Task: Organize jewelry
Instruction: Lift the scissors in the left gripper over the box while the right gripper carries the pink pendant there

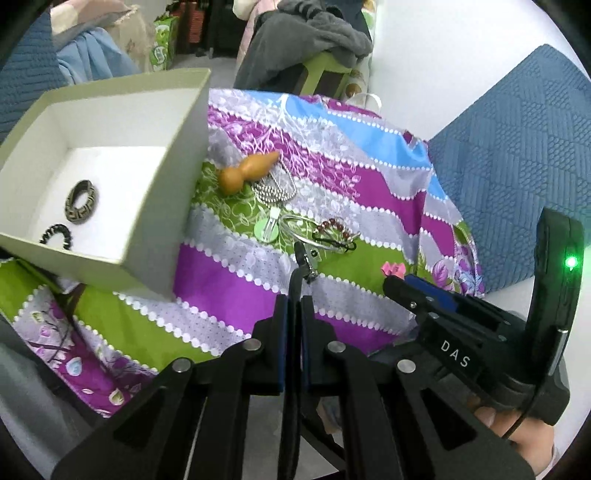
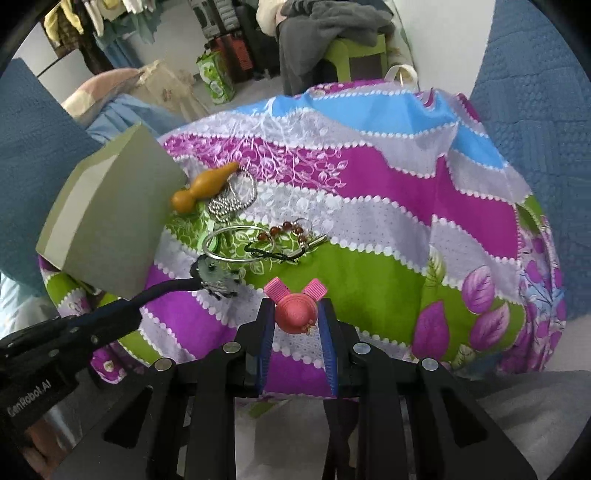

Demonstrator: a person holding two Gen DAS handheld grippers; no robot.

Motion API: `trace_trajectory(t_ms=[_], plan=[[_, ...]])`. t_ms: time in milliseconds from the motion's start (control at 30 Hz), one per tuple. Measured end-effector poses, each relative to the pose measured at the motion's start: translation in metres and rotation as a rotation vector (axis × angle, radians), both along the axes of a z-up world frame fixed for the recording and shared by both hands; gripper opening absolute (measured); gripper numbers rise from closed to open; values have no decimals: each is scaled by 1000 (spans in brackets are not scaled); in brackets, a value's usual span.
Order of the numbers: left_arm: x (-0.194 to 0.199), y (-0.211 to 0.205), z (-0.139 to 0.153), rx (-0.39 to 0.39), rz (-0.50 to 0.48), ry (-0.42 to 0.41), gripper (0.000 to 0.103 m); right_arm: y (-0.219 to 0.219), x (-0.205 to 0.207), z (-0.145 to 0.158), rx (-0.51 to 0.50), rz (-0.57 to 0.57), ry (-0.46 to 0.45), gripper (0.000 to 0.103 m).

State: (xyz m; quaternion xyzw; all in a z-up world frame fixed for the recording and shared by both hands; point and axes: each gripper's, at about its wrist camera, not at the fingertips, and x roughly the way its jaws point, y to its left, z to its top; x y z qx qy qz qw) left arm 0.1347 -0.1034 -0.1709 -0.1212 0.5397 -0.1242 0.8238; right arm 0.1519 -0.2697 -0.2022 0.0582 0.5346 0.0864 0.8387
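My left gripper (image 1: 294, 306) is shut on a black cord (image 1: 295, 291) that carries a small grey-green charm (image 2: 216, 275), held just above the cloth. My right gripper (image 2: 297, 314) is shut on a pink hat-shaped hair clip (image 2: 295, 312). A white open box (image 1: 155, 206) stands at the left and holds a patterned dark ring (image 1: 80, 201) and a black coil hair tie (image 1: 55, 236). On the cloth lie a wooden gourd (image 2: 201, 188), a ball chain (image 2: 232, 199), a silver bangle (image 2: 236, 245) and a red bead bracelet (image 2: 284, 230).
A bright purple, green and blue patterned cloth (image 2: 388, 229) covers a small round table. Blue quilted bedding (image 1: 517, 147) lies to the right. A green stool with grey clothes (image 2: 332, 33) stands behind. A green disc (image 1: 267, 230) lies by the chain.
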Motion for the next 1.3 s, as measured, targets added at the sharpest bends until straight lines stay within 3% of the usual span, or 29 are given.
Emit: trace_trajectory(t_ms=[300,867,1100,1300], plan=[[-2,15,44,-12,30,-67,5,-8,-6,39,-17,-65,-49,21],[32,70,163,-4,48,-221,6,24,27,186,-11,-70,-250,21],[44,112,195,7,61,-279,6,63,37,216,10,-39,-305,21],[53,148,197,36,63,-295,6,111,50,209,24,5,-291,21]])
